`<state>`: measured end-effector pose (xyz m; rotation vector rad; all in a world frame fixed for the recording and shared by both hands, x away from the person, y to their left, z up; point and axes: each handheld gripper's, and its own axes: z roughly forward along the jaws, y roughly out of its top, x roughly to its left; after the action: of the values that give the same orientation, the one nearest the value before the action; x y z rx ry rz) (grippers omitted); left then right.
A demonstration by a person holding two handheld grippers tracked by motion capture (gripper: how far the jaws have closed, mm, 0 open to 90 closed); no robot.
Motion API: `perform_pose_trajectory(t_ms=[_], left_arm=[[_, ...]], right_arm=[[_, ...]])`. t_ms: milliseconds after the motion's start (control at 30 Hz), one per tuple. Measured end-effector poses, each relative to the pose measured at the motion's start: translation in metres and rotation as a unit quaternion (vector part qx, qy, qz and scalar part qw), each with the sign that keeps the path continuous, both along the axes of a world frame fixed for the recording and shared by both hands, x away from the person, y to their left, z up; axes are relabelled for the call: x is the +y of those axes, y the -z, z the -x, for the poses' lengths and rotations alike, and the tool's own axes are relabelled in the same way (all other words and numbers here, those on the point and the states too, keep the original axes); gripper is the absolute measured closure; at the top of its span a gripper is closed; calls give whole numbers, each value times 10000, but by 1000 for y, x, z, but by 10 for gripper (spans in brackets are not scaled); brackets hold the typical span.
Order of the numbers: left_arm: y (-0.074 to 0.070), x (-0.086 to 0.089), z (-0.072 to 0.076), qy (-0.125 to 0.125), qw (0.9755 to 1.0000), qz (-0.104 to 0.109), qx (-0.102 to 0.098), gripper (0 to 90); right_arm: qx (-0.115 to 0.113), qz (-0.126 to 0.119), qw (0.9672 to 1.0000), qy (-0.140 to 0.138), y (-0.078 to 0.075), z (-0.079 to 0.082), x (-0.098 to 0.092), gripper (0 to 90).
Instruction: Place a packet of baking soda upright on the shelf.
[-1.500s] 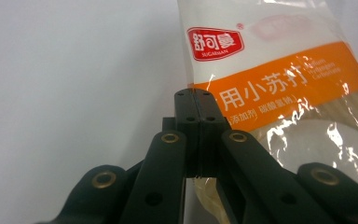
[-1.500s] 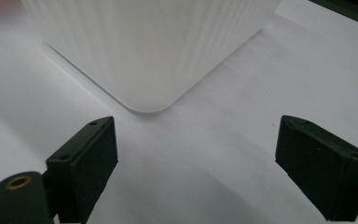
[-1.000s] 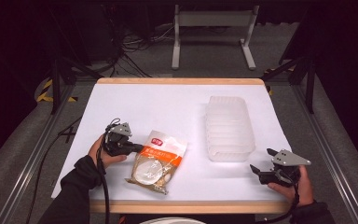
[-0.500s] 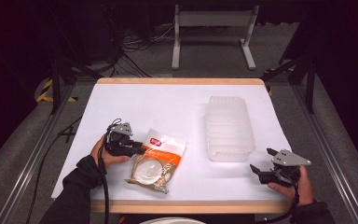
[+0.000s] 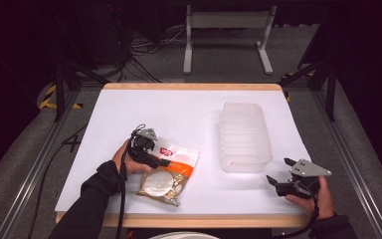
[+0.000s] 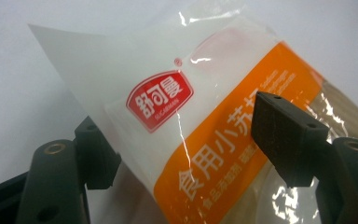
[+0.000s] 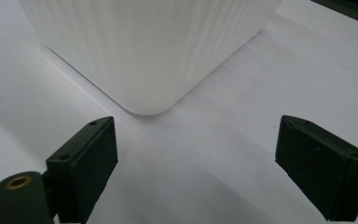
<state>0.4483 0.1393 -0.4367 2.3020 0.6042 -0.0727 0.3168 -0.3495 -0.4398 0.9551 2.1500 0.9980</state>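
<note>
Packet (image 5: 169, 167) edge between parted left gripper (image 6: 186, 140) fingers (image 6: 284, 135) — unclamped

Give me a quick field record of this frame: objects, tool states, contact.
surface: white table top
item in hand's reach: snack packet, orange band, red logo, lying flat
container: translucent ribbed plastic tub, right of packet, apart from it
left tool: jaws have just been opening; packet's top edge between them, pads not pressing
right tool: open, nothing between jaws, facing a tub corner
</note>
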Motion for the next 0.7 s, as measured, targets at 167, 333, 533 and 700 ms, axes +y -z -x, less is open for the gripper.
perform_pose_trajectory(t_ms=[167,333,533,700], left_arm=[[2,-8,-3,131,9997,-22,196,381],[3,-13,-5,251,9993,-43,281,486],[1,-16,-4,362,9992,-24,151,746],[-5,-9,-1,288,9994,194,-28,892]], right_arm=[[10,-12,10000,-11,0,0,0,133],[16,-23,10000,-18,0,0,0,134],[27,-11,10000,-22,1,0,0,133],[24,-19,10000,-10,0,0,-1,134]])
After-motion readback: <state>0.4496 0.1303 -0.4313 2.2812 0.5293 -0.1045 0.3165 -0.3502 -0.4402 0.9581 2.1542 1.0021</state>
